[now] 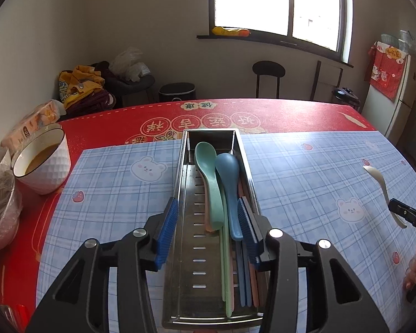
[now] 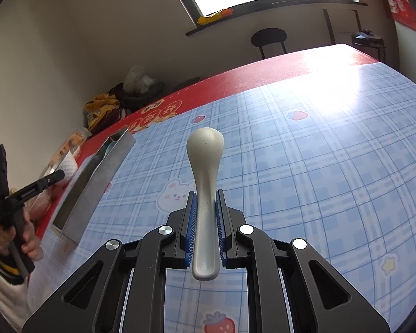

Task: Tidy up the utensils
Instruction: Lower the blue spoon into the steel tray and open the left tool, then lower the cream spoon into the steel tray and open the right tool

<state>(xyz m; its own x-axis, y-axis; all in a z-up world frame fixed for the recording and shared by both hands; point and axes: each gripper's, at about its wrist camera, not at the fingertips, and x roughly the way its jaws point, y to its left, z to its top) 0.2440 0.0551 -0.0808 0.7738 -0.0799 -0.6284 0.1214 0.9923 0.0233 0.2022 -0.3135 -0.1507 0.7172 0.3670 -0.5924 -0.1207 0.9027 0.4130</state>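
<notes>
A: Where is the white spoon now?

B: Clamped in the right tongs. The blue ribbed pads press on both sides of its handle, and it hangs above the checked mat with its bowl pointing away toward twelve o'clock. It looks like smooth, faintly speckled plastic, with a thick rounded handle widening into the bowl.

A: And the place it should go?

B: My guess is the long steel utensil tray. From the right tongs it lies off at about nine to ten o'clock, near the red edge of the table. Its long axis runs near-to-far, roughly parallel with the spoon, so I judge the coming move is mostly a sideways carry to the left with little turning.

A: What are the left tongs doing?

B: They stand apart, gripping nothing, one pad outside the tray's left wall and the other just inside its right wall, hovering over the near half. In the left view the white spoon shows at three o'clock, well apart from the tray.

A: What is already in the tray?

B: A green spoon and a blue spoon, matte plastic, bowls toward twelve o'clock, lying on pastel chopsticks. The tray floor is shiny and slotted.

A: Anything to watch?

B: A white dimpled bowl holding brownish liquid sits at nine o'clock from the tray, well clear of the likely path.
</notes>
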